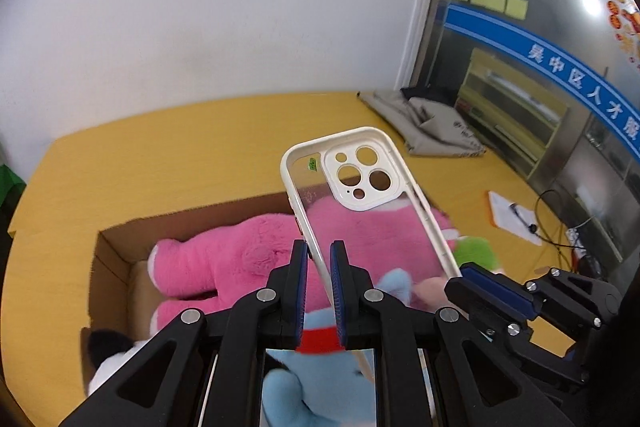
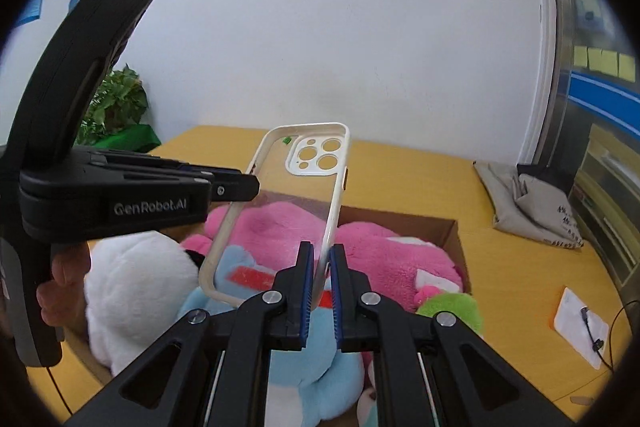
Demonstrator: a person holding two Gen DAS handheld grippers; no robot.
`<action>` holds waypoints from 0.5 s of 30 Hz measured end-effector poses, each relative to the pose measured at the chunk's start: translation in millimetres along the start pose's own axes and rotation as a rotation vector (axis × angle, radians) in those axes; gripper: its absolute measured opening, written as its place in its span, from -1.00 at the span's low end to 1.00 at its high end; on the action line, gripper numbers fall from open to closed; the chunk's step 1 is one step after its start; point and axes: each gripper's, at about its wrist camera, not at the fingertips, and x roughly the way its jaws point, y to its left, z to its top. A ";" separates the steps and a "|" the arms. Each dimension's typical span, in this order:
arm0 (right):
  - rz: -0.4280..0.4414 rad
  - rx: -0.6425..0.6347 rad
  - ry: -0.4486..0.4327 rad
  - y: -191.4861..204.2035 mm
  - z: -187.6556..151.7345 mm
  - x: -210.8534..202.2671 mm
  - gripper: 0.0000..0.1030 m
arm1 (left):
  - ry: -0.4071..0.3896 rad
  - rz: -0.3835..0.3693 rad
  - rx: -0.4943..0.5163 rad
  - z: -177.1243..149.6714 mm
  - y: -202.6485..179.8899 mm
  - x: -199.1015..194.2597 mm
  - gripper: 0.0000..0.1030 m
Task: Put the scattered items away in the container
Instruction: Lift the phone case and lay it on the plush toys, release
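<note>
A clear phone case (image 1: 372,239) with a cream rim hangs tilted in the air above an open cardboard box (image 1: 120,227). My left gripper (image 1: 318,259) is shut on the case's left edge. My right gripper (image 2: 321,259) is shut on its right edge (image 2: 296,211). Each gripper also shows in the other's view: the right gripper (image 1: 460,273) at the case's lower right corner, the left gripper (image 2: 250,185) at its left rim. The box (image 2: 400,217) holds a pink plush (image 1: 224,259), a blue plush (image 2: 304,367), a white plush (image 2: 132,279) and a green plush (image 2: 452,307).
The box stands on a yellow table (image 1: 180,147). A grey cloth bag (image 2: 532,211) lies at the back right, a notepad (image 2: 580,323) with a cable to the right of the box. A potted plant (image 2: 116,107) stands beyond the table's left corner. White wall behind.
</note>
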 end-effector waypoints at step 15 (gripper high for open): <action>0.007 0.039 0.071 -9.7 -23.4 17.7 0.03 | 0.003 0.066 -0.012 -26.2 -5.8 6.2 0.70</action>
